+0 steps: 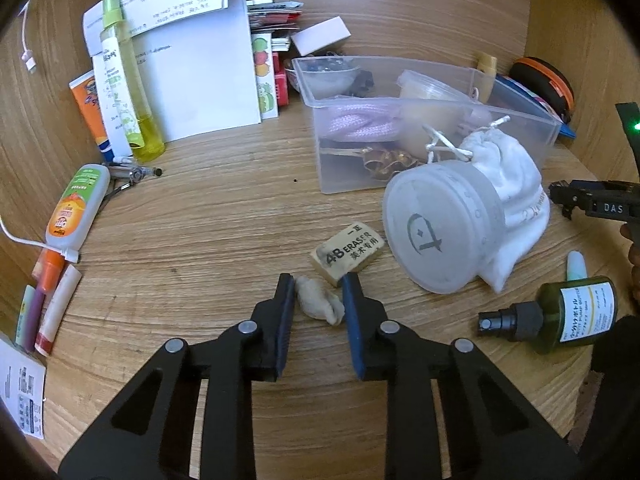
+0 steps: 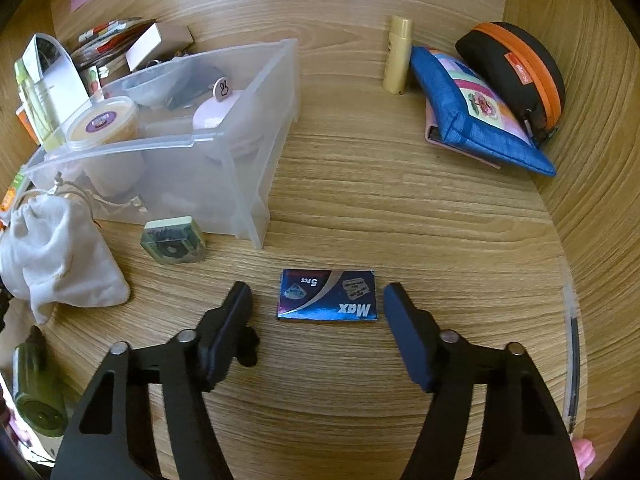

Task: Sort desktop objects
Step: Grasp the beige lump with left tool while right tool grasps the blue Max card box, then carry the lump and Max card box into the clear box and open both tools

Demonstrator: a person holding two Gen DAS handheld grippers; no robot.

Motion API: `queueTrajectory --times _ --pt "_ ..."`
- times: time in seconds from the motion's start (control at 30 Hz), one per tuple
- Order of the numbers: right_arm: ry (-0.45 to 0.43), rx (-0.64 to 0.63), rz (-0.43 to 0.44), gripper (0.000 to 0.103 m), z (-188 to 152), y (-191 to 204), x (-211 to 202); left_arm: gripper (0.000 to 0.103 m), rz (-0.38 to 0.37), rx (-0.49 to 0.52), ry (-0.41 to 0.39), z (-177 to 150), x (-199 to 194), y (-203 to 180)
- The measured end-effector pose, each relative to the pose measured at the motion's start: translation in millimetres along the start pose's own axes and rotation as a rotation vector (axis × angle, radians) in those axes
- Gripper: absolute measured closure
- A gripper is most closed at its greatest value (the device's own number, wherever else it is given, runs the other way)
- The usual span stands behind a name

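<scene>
My left gripper (image 1: 318,282) is open, its fingers on either side of a small beige kneaded lump (image 1: 319,300) on the wooden desk. A 4B eraser (image 1: 347,253) lies just beyond it. My right gripper (image 2: 316,294) is open wide around a blue "Max" blade pack (image 2: 327,295) lying flat on the desk. The clear plastic bin (image 1: 520,124) holds a pink rope, a tub and other bits; it also shows in the right wrist view (image 2: 256,184).
A frosted jar (image 1: 440,224) and white drawstring pouch (image 1: 516,200) lie right of the eraser. A green spray bottle (image 1: 560,318), tubes and pens (image 1: 76,208) at left, a green-yellow eraser block (image 2: 174,240), a blue pouch (image 2: 476,112) and a black-orange case (image 2: 516,72) lie around.
</scene>
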State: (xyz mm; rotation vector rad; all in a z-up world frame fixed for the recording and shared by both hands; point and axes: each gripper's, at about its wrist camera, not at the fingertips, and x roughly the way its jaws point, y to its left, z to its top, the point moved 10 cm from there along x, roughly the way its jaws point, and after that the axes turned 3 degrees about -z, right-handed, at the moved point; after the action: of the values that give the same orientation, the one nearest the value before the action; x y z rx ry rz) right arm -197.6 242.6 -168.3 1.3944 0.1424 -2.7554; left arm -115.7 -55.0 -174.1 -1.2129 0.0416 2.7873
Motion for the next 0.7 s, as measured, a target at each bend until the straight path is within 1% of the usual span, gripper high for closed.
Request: queueTrajectory --times 0.03,0.1,0.27,0.43,0.57,0.7 --pt "-0.002 0.000 0.000 0.048 0.4 -0.1 -0.7 0.079 0.002 -0.007 -0.002 0.1 -0.1 1.0" --pt "-0.006 0.007 -0.003 0.059 2.1 -1.8 -1.9 0.079 0.006 -0.021 -0.004 0.0 -0.3 3.0" --pt "-0.011 0.023 -0.012 0.059 1.4 -6.5 -4.0 0.079 0.013 -0.064 -0.022 1.5 -3.8 10.7" --pt "-0.018 0.054 -0.003 0.059 0.3 -8.5 -6.7 0.079 0.021 -0.101 -0.064 9.2 -15.3 18.3" --pt "-0.053 0.065 -0.006 0.059 5.2 -12.6 -20.0 0.079 0.024 -0.117 -0.106 20.9 -27.2 23.2" --pt "-0.093 0.065 0.002 0.059 14.7 -7.8 -37.2 0.079 0.029 -0.105 -0.138 32.8 -34.8 23.1"
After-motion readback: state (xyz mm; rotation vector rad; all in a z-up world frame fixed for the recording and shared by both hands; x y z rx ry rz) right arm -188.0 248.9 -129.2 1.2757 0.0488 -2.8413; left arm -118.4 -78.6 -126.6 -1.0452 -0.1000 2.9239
